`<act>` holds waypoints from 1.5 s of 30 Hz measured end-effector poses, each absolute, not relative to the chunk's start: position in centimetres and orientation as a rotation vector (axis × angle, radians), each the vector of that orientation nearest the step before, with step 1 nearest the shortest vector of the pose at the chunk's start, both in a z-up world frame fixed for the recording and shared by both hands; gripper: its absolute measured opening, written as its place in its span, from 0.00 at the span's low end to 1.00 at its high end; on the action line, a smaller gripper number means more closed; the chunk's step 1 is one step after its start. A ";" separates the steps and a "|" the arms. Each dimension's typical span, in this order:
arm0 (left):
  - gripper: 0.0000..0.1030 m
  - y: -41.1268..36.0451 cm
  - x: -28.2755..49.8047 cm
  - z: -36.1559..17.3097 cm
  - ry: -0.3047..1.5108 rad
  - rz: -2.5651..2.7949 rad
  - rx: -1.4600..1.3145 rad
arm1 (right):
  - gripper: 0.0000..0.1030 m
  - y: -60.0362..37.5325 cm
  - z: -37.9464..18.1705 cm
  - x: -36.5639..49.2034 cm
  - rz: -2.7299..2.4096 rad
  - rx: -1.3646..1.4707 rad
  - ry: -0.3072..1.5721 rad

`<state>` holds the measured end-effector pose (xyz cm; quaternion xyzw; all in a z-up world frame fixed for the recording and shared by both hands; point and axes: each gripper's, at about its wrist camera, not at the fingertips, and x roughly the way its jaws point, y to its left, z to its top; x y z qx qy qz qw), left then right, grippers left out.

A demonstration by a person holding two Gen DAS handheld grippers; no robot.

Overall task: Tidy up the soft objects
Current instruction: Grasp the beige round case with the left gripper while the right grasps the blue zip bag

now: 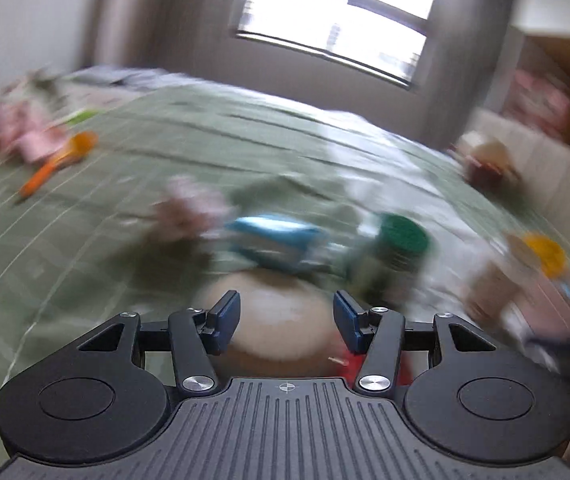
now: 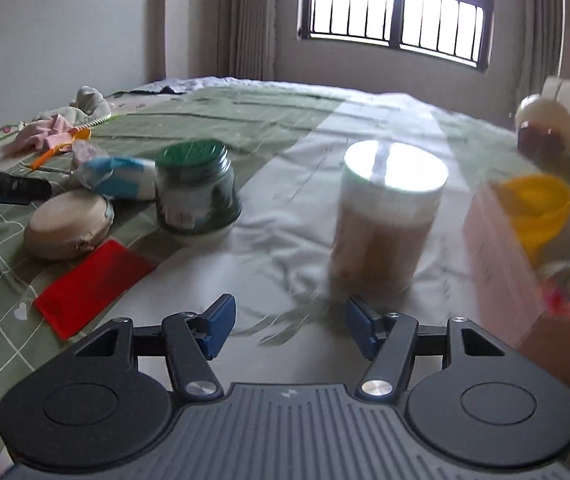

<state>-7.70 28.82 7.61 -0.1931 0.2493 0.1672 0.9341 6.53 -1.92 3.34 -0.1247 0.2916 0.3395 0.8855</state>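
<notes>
Hovering over the green bedspread, your left gripper frames the round beige cushion between spread, empty jaws. It lies beside the red card. Likely light and squashy, so pinch across its rim; your right gripper also gapes empty.

A bed with a green checked cover fills the middle of the right wrist frame. On it, at left, lie a red flat piece, a round beige cushion and a green-lidded jar. A tall silver-lidded jar stands at centre, pink cloth at upper left.
</notes>
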 end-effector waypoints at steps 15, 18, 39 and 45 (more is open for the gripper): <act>0.56 36.0 -6.1 2.1 0.510 0.123 -0.827 | 0.65 -2.4 1.0 6.6 0.686 -0.243 0.642; 0.56 36.0 -4.9 1.7 0.519 0.066 -0.852 | 0.65 -2.3 1.3 6.5 0.682 -0.249 0.645; 0.51 36.6 -3.8 0.4 0.473 0.014 -0.917 | 0.40 10.2 4.0 7.1 0.874 -0.185 0.644; 0.58 35.6 -4.4 2.3 0.477 -0.136 -0.943 | 0.37 9.1 3.8 7.3 0.881 -0.169 0.662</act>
